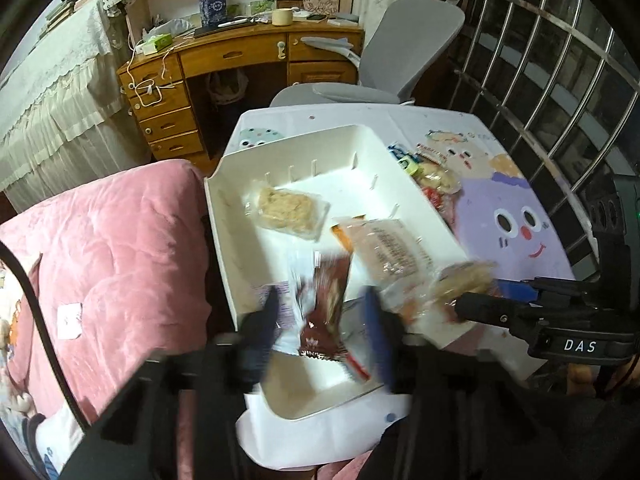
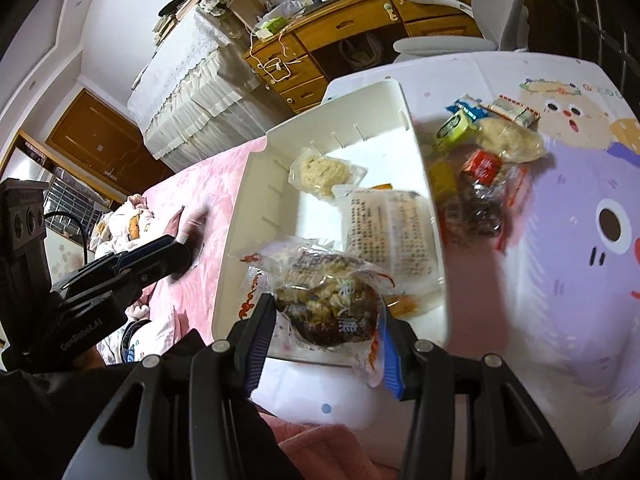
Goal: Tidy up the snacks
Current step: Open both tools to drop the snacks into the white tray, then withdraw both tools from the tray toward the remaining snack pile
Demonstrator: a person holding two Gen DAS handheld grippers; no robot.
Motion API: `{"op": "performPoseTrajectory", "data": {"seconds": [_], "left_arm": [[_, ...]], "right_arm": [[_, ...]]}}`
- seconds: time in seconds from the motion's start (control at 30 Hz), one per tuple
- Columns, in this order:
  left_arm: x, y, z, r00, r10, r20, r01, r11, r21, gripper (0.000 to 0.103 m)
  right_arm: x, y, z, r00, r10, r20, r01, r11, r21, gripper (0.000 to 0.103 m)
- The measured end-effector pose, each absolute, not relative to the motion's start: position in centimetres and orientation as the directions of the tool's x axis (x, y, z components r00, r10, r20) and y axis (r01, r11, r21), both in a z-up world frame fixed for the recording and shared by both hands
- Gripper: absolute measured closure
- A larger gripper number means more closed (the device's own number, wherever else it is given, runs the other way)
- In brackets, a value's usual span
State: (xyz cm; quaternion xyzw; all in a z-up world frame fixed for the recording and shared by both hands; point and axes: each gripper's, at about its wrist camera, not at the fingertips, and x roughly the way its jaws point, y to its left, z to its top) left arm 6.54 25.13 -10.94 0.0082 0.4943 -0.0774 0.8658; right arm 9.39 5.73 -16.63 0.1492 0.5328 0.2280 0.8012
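A white bin (image 1: 224,216) (image 2: 256,216) lies on the small table. Inside are a pale rice-cake packet (image 1: 288,210) (image 2: 326,172) and a clear packet with printed text (image 1: 394,250) (image 2: 390,228). My left gripper (image 1: 320,320) hovers over the bin's near end with a dark red wrapped snack (image 1: 328,312) between its fingers; the view is blurred. My right gripper (image 2: 328,320) is shut on a round dark nut-cake packet (image 2: 332,304) above the bin's near edge; it also shows in the left wrist view (image 1: 464,280). Loose snacks (image 2: 484,160) (image 1: 434,178) lie right of the bin.
A pink quilt (image 1: 112,248) (image 2: 192,200) lies left of the table. A grey office chair (image 1: 400,56) and a wooden desk (image 1: 240,56) stand beyond it. A metal window grille (image 1: 560,80) is at the right. The cartoon tablecloth (image 1: 516,232) (image 2: 560,260) covers the table.
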Motion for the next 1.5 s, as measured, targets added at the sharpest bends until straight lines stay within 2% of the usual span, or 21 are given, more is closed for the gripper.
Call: {"op": "performPoseTrajectory", "data": {"seconds": [0.03,0.13,0.33,0.67,0.83,1.13,1.5], "left_arm": [[6.5,25.3,-11.0,0.500,-0.127,-0.857,0.145,0.988,-0.062,0.041],[6.2,25.6,-11.1,0.498,-0.142,-0.855,0.163,0.984,-0.068,0.035],[5.8,25.2,-11.7,0.474,-0.136,-0.870,0.182,0.982,-0.054,0.029],[6.3,24.3,-11.6,0.425,-0.193,-0.884,0.163,0.977,-0.135,0.025],[7.6,22.8,-11.0,0.388,-0.227,-0.893,0.160,0.971,-0.177,0.022],[11.5,18.8,-9.9,0.352,-0.227,-0.908,0.184,0.968,-0.170,0.022],[18.6,14.1,-7.9,0.314,-0.183,-0.932,0.125,0.981,-0.151,0.022]], "right_arm": [[9.3,6.0,-16.9,0.327,0.518,-0.790,-0.197,0.855,0.479,0.054],[8.9,6.6,-17.4,0.321,0.501,-0.804,-0.174,0.865,0.470,0.054],[8.0,6.6,-18.1,0.311,0.484,-0.818,-0.132,0.874,0.467,0.054],[6.4,4.2,-17.7,0.317,0.422,-0.849,-0.054,0.902,0.428,0.054],[5.9,1.4,-17.8,0.317,0.394,-0.863,0.035,0.904,0.426,0.050],[6.1,-3.6,-18.3,0.321,0.380,-0.867,0.174,0.877,0.448,0.048],[10.9,-8.3,-17.9,0.337,0.412,-0.846,0.201,0.847,0.493,0.047]]}}
